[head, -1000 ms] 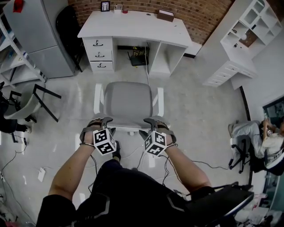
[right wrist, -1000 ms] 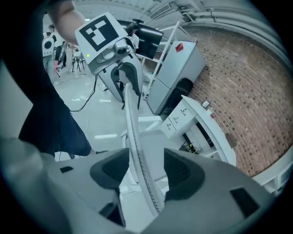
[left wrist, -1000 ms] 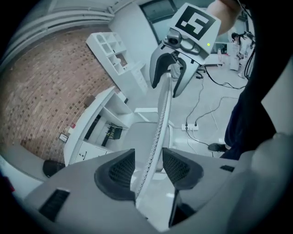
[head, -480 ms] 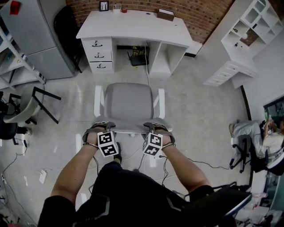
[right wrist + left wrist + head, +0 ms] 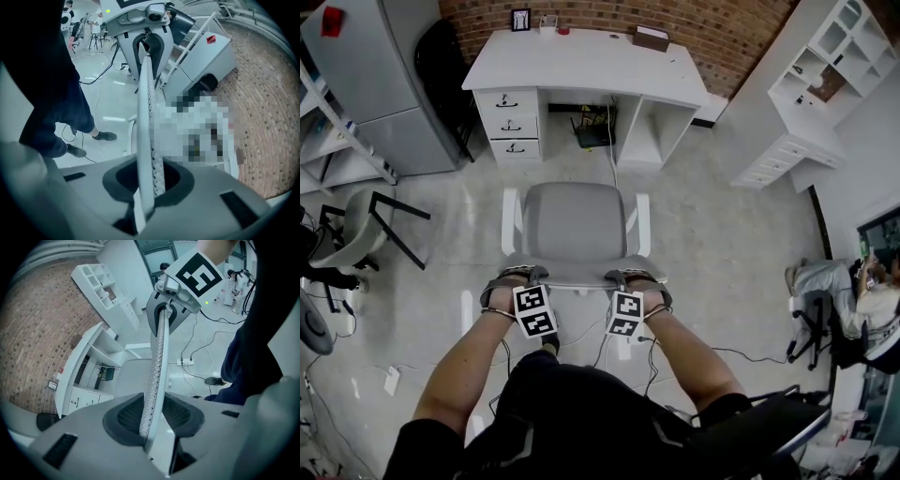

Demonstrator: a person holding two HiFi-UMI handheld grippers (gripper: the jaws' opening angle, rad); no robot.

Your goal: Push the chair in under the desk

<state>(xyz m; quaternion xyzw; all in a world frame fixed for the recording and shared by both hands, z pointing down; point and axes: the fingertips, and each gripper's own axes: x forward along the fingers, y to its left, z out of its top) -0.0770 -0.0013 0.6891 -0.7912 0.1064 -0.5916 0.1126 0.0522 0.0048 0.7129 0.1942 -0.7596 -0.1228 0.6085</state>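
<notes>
At the backrest rim [image 5: 574,278], your left gripper [image 5: 517,274] and right gripper [image 5: 630,276], jaws just closing, clamp the chair [image 5: 574,220]. Push evenly toward the desk [image 5: 581,61].

No word, number or brand can be read. The marker cube [image 5: 534,311] on the left gripper [image 5: 519,275] and the one on the right gripper [image 5: 630,276] show only black-and-white squares. The framed picture [image 5: 521,19] on the tabletop [image 5: 581,61] is too small to read.
</notes>
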